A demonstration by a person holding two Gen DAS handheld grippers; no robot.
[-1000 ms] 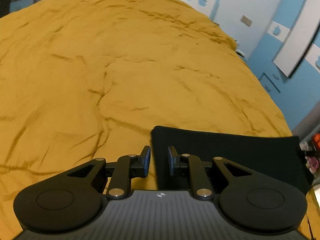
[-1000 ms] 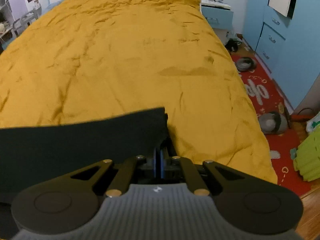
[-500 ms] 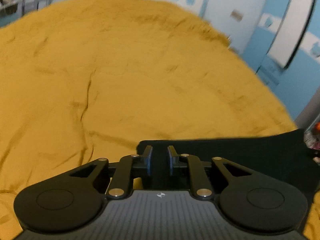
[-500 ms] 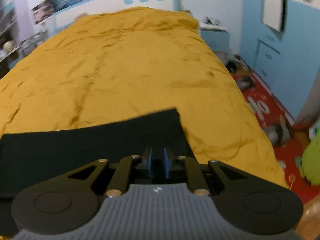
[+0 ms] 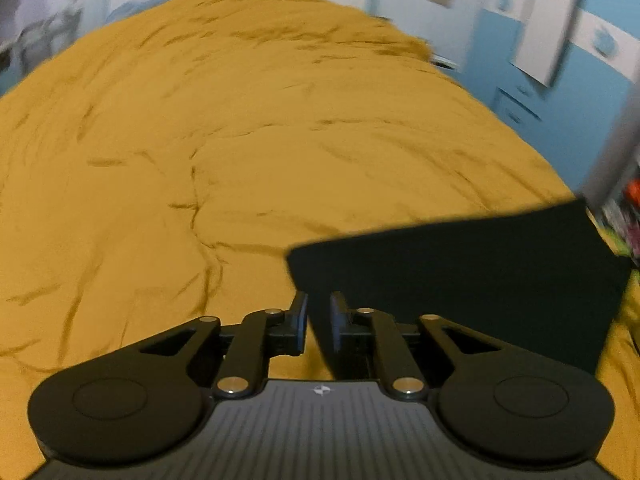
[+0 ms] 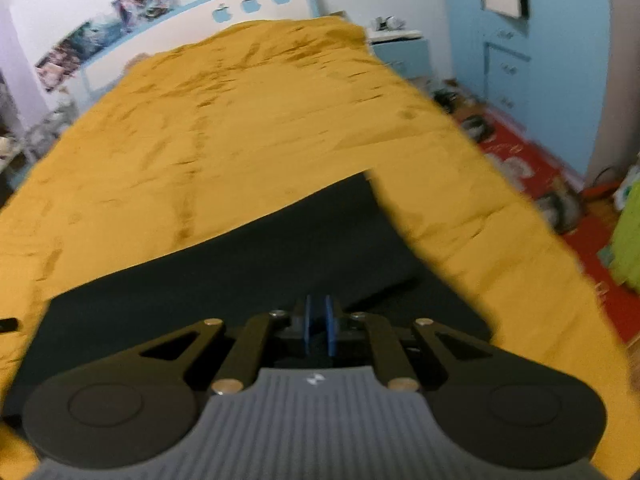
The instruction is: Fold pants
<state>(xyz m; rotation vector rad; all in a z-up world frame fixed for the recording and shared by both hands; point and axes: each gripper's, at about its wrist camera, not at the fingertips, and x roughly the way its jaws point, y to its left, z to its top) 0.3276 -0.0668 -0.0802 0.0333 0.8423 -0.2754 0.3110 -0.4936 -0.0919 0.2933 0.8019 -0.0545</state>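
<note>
The black pants (image 5: 472,276) are held up as a flat panel over the yellow bedspread (image 5: 240,140). In the left wrist view my left gripper (image 5: 319,322) is shut on their left edge, with cloth between the blue pads. In the right wrist view the pants (image 6: 248,272) spread to the left and ahead, and my right gripper (image 6: 319,330) is shut on their right edge. The cloth below both grippers is hidden by the gripper bodies.
The bedspread (image 6: 260,120) fills most of both views. To the right are a red rug (image 6: 560,184) with shoes, blue cabinets (image 6: 520,60) and a bedside table (image 6: 400,46). The headboard wall is at the far end.
Both grippers rose and tilted up with the pants. The left gripper, open beside the edge a second ago, has closed on it. The cloth now hangs stretched between them.
</note>
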